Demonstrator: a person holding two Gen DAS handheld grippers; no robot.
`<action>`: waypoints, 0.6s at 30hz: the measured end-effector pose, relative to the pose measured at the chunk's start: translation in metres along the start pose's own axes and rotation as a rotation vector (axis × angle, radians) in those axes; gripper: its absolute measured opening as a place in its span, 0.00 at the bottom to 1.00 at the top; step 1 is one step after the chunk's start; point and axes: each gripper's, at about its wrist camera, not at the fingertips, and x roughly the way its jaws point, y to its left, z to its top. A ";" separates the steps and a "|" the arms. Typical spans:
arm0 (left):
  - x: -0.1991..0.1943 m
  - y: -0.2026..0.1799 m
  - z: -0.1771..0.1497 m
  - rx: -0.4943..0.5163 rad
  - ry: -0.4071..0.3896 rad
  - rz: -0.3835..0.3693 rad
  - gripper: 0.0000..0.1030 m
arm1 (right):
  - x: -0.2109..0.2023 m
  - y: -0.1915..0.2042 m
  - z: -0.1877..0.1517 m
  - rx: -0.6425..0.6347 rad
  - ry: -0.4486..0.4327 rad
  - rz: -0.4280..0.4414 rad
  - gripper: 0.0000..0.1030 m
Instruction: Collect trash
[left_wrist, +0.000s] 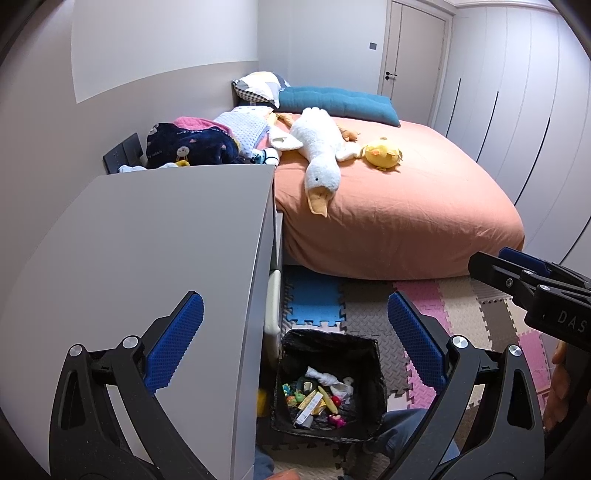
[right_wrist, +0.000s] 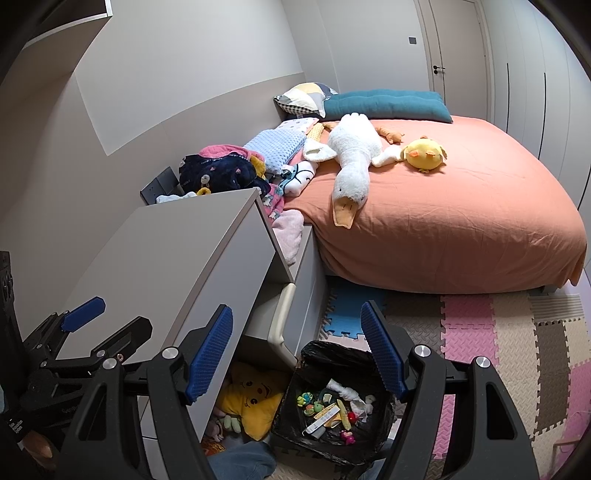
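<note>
A black bin lined with a black bag (left_wrist: 364, 347) (right_wrist: 317, 354) stands on the floor mats beside the grey desk. Inside lie crumpled white tissue (left_wrist: 325, 377) (right_wrist: 341, 390), a yellow-white wrapper (left_wrist: 310, 402) (right_wrist: 323, 415) and small colourful bits. My left gripper (left_wrist: 295, 332) is open and empty, held above the desk edge and the bin. My right gripper (right_wrist: 297, 339) is open and empty, held above the bin. The right gripper also shows in the left wrist view (left_wrist: 517, 277), and the left gripper in the right wrist view (right_wrist: 81, 321).
A grey desk (left_wrist: 155, 258) (right_wrist: 177, 251) stands left of the bin. A bed with an orange sheet (left_wrist: 406, 206) (right_wrist: 461, 206) carries a white goose plush (left_wrist: 317, 147), a yellow chick plush (left_wrist: 382, 153) and piled clothes (left_wrist: 188, 144). A yellow star plush (right_wrist: 251, 402) lies under the desk. Coloured foam mats (right_wrist: 498, 339) cover the floor.
</note>
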 end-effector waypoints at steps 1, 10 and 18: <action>0.000 0.000 0.000 0.000 0.000 0.000 0.94 | 0.000 0.000 0.000 -0.001 0.000 0.000 0.70; 0.000 -0.002 0.000 0.001 0.000 -0.002 0.94 | 0.000 0.001 0.000 0.000 0.000 -0.001 0.70; 0.000 -0.004 0.001 0.005 0.001 -0.001 0.94 | 0.000 0.001 0.001 -0.001 0.000 0.000 0.71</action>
